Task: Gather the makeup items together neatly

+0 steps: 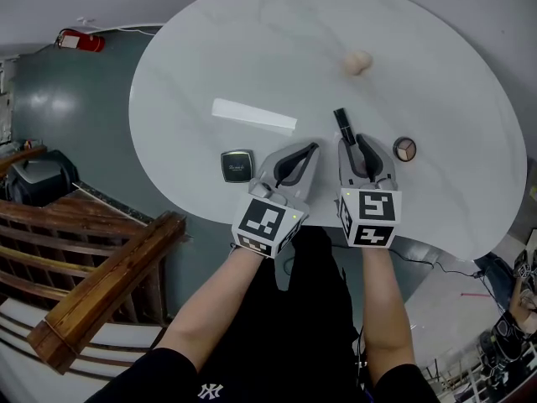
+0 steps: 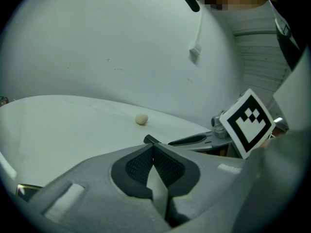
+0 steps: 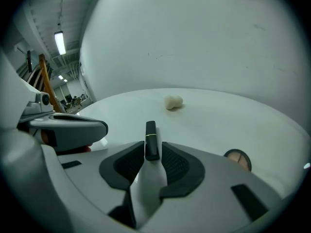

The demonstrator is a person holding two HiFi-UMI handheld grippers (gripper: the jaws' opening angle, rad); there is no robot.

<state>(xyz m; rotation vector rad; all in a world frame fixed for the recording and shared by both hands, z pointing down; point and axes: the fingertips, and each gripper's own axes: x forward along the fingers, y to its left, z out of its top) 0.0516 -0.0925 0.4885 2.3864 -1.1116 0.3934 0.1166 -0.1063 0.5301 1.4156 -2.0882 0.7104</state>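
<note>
A person's bare forearms reach in from the bottom, each hand holding a grey gripper that crosses the near edge of a round white table. The left gripper has its jaws pressed together with nothing between them. Just to its right, the right gripper has its jaws apart, and a black tube lies on the table between their tips; the pads do not appear to press on it. A square compact sits just left of the left gripper, near the table's edge. A round compact sits just right of the right gripper, apart from it. Beyond the square compact lies a long white strip, angled across the table. Further out, a beige sponge sits alone, well apart from everything else. The far half of the table is bare up to its curved rim. Off the table's left edge there is grey floor, then a wooden railing.
</note>
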